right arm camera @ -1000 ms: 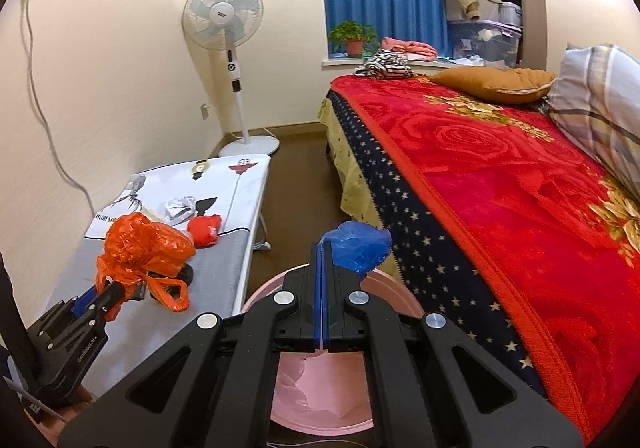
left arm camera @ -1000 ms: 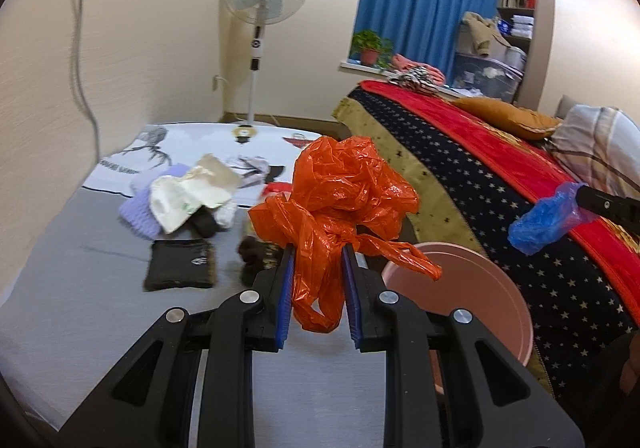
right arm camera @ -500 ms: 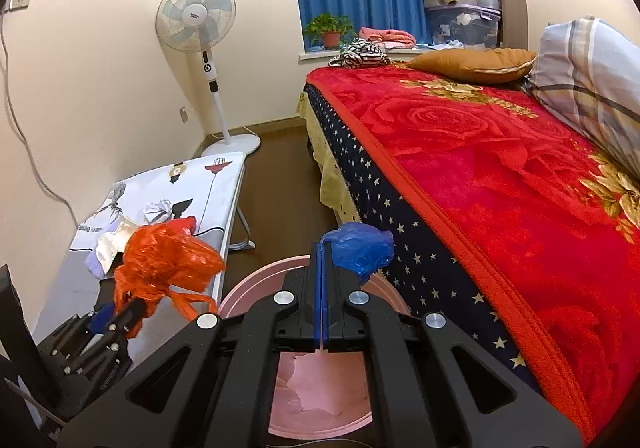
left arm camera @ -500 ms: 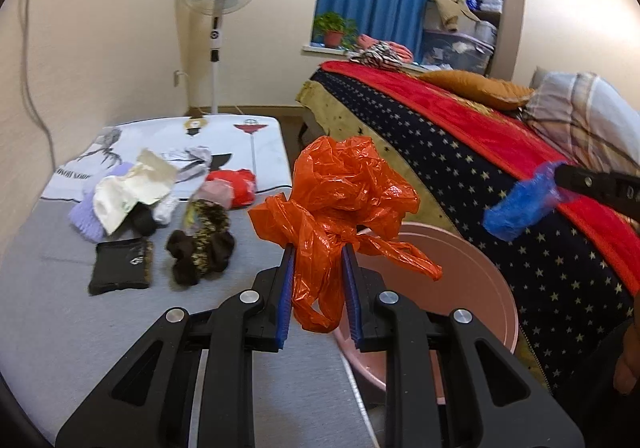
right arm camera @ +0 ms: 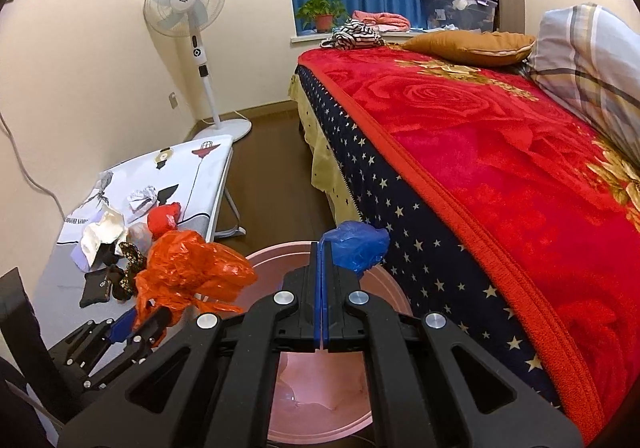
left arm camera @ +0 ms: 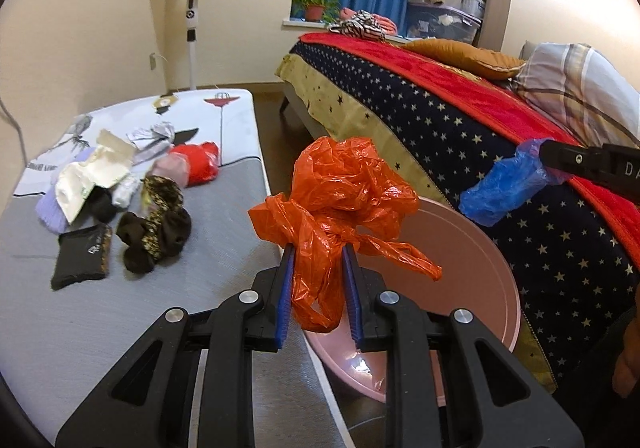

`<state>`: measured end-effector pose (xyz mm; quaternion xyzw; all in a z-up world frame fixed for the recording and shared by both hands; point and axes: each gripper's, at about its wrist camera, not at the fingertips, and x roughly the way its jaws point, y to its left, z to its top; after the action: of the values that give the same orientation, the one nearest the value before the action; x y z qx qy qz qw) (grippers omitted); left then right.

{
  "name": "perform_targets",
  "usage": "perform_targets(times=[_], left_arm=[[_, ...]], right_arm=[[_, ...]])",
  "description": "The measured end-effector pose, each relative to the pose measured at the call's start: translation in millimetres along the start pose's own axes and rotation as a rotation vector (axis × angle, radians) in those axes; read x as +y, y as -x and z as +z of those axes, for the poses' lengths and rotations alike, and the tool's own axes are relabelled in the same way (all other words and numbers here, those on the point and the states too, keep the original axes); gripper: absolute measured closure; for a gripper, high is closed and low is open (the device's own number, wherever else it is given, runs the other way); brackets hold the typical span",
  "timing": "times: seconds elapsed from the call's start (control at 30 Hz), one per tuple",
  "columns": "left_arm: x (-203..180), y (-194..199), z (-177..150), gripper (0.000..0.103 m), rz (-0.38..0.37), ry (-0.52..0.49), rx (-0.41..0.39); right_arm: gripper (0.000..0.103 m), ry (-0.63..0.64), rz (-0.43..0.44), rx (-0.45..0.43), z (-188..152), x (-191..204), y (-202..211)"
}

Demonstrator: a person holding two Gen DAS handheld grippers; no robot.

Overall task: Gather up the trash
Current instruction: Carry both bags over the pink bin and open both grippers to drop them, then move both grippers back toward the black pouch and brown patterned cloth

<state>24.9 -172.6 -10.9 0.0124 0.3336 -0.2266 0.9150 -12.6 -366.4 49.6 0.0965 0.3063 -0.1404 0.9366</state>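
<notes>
My left gripper [left arm camera: 319, 254] is shut on a crumpled orange plastic bag [left arm camera: 340, 192] and holds it over the near rim of a pink basin [left arm camera: 492, 280] on the floor. My right gripper [right arm camera: 321, 248] is shut on a crumpled blue plastic bag [right arm camera: 358, 246], above the same basin [right arm camera: 320, 372]. The blue bag [left arm camera: 504, 184] also shows in the left wrist view, and the orange bag [right arm camera: 188, 268] and left gripper [right arm camera: 160, 318] in the right wrist view. More litter lies on the grey table [left arm camera: 80, 312]: a red bag [left arm camera: 198, 166] and crumpled paper [left arm camera: 96, 172].
Dark socks [left arm camera: 156, 232], a black pouch [left arm camera: 82, 256] and a purple item [left arm camera: 50, 210] lie on the table. A bed with a red blanket [right arm camera: 500, 152] is to the right. A standing fan [right arm camera: 188, 8] is by the far wall.
Both grippers have moved toward the pink basin with their bags. The orange bag has gone from over the table to the basin's rim.
</notes>
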Motion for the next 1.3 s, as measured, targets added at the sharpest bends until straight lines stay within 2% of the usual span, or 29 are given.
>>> perform_targets(times=[0.07,0.17,0.2,0.27,0.53,0.7,0.8,1.0,1.3], left_arm=[[-1.3,-3.0,-0.1,0.075,-0.028,0.001,0.015],[-4.6,-6.0,-1.3,0.057,-0.066,0.006,0.026],[-4.6,-6.8,-1.5,0.056,-0.071,0.011,0.028],[-3.4,-6.4,-1.8,0.056,-0.061,0.016,0.029],[5.9,6.7,-0.5,0.058,-0.033,0.018,-0.007],[17.0,19.6,0.3,0.071,-0.008,0.032,-0.036],[25.8,28.2,-0.1,0.075,0.012,0.036,-0.055],[61.7,43.6,-1.6,0.078,0.085,0.098,-0.083],[113.7,51.6,-8.2,0.079,0.198,0.18,-0.092]], right_arm=[[0.102,-0.006,-0.004,0.004,-0.4,-0.3,-1.4],[0.088,-0.025,-0.011,0.018,-1.4,-3.6,-3.6],[0.073,-0.032,-0.016,0.016,-1.7,-4.9,-2.9],[0.056,-0.039,-0.031,0.005,-1.8,-6.4,-0.2],[0.056,-0.03,0.004,-0.019,-5.4,-1.9,7.9],[0.06,-0.015,0.037,-0.048,-7.2,6.0,16.7],[0.065,-0.013,0.059,-0.06,-8.5,13.3,19.5],[0.078,-0.006,0.134,-0.068,-11.3,36.1,15.8],[0.08,0.057,0.243,-0.064,-14.8,85.9,-2.0]])
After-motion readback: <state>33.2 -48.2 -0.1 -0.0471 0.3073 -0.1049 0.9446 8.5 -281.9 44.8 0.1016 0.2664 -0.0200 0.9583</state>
